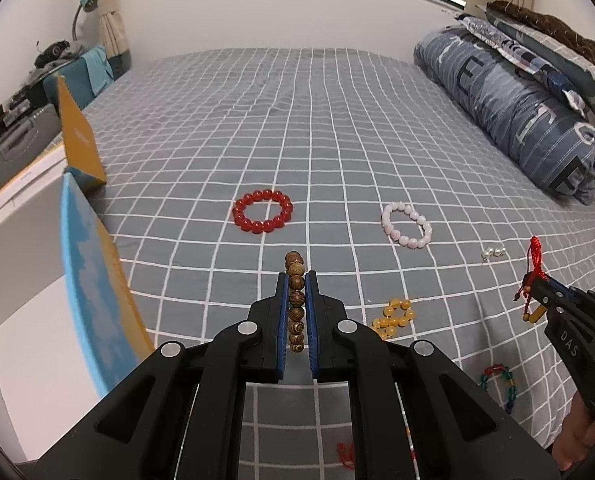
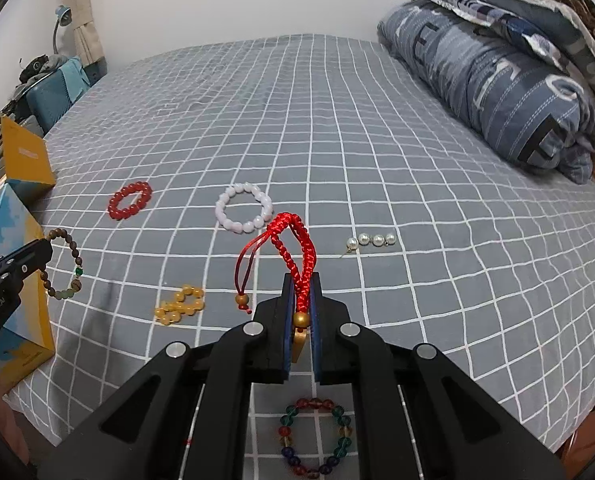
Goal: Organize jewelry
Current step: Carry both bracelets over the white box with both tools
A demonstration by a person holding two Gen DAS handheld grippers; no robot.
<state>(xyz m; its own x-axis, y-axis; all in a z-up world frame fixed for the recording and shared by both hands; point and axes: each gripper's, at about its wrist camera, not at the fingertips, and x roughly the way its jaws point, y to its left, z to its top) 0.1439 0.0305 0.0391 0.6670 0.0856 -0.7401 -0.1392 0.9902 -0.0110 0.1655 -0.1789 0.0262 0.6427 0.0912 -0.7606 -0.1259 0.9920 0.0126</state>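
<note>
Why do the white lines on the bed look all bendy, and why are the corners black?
Both wrist views use a fisheye lens: it curves the straight white lines of the grey checked bedsheet near the edges and leaves dark round corners. In the right wrist view, soft even light throws only a faint shadow left of the yellow bead bracelet; the middle stays sharp in both views.

Right gripper (image 2: 302,280) clamped on a red braided cord bracelet (image 2: 297,248), gold bead wedged between the blue pads, loop standing up above the grey checked bedsheet (image 2: 337,128). Below: multicoloured bead bracelet (image 2: 317,436). Ahead: pale pink bead bracelet (image 2: 244,208), red bead bracelet (image 2: 131,200), pearl earrings (image 2: 371,241), yellow bead bracelet (image 2: 180,304). At left, left gripper (image 2: 45,249) holding a brown wooden bead bracelet (image 2: 67,264) beside a blue-and-yellow box (image 2: 17,344).
</note>
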